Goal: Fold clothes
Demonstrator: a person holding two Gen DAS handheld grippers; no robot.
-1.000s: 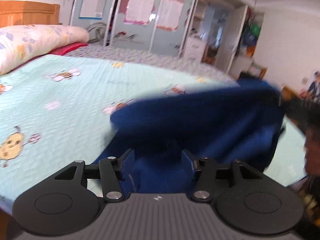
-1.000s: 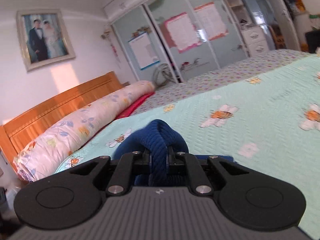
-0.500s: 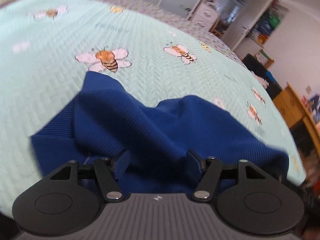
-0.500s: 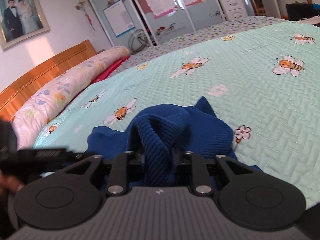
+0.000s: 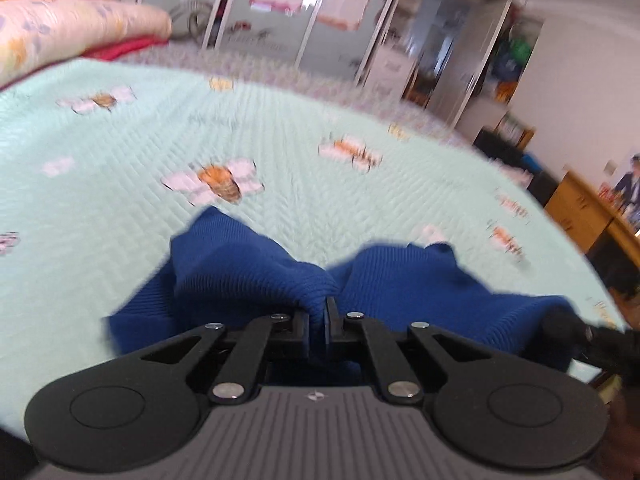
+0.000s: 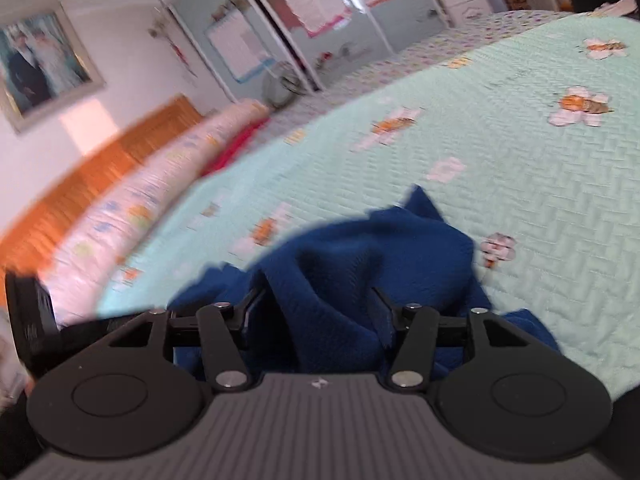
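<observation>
A dark blue knit garment [image 5: 248, 268] lies bunched on the mint green bee-print bedspread [image 5: 280, 152]. My left gripper [image 5: 323, 312] is shut on a fold of the blue garment, pinched between its jaws. In the right wrist view the garment [image 6: 360, 260] lies crumpled in front of my right gripper [image 6: 316, 304], whose jaws stand wide apart with cloth lying between them, not clamped. The other gripper shows as a dark shape at the right edge of the left wrist view [image 5: 592, 340] and at the left edge of the right wrist view [image 6: 32, 320].
A long floral pillow [image 6: 140, 208] and orange wooden headboard [image 6: 100, 168] run along the bed's head. Mirrored wardrobe doors [image 5: 280, 8] stand beyond the bed. A wooden cabinet [image 5: 580, 208] stands past the bed's right side. Open bedspread [image 6: 520, 160] stretches beyond the garment.
My left gripper closed on a fold of the blue garment. My right gripper opened and released the fold it was holding. The garment dropped onto the bed.
</observation>
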